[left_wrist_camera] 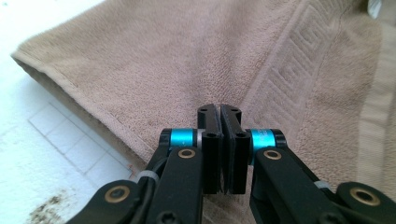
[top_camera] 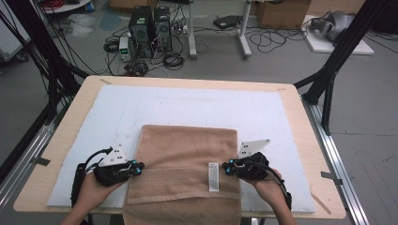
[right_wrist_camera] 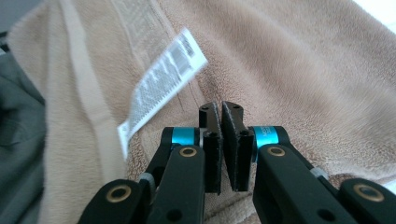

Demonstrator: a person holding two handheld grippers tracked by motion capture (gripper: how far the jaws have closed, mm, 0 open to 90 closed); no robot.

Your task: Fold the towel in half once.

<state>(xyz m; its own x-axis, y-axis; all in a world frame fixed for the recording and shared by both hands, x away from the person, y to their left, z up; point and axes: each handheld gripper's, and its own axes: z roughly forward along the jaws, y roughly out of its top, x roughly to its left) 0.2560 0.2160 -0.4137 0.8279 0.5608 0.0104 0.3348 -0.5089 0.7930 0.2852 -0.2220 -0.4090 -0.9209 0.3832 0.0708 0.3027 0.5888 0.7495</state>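
A tan towel (top_camera: 183, 161) lies on the white-covered surface (top_camera: 281, 122), its near end hanging over the edge. The left tool (top_camera: 139, 167) and right tool (top_camera: 224, 168) clamp its side edges. A white label (top_camera: 213, 177) sits beside the right tool.

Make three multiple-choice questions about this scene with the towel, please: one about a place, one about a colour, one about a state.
1. Where is the white label on the towel?
A. near the right hand-held gripper
B. near the left hand-held gripper
C. at the far edge

2. What colour is the towel?
A. blue
B. light brown
C. green

3. How do the jaws of both hand-held grippers stand?
A. wide open
B. one open, one closed
C. both closed

Answers:
1. A: in the high view the label lies beside the right hand-held gripper.
2. B: every view shows tan cloth.
3. C: the left hand-held gripper and the right one have their jaws together at the towel's side edges.
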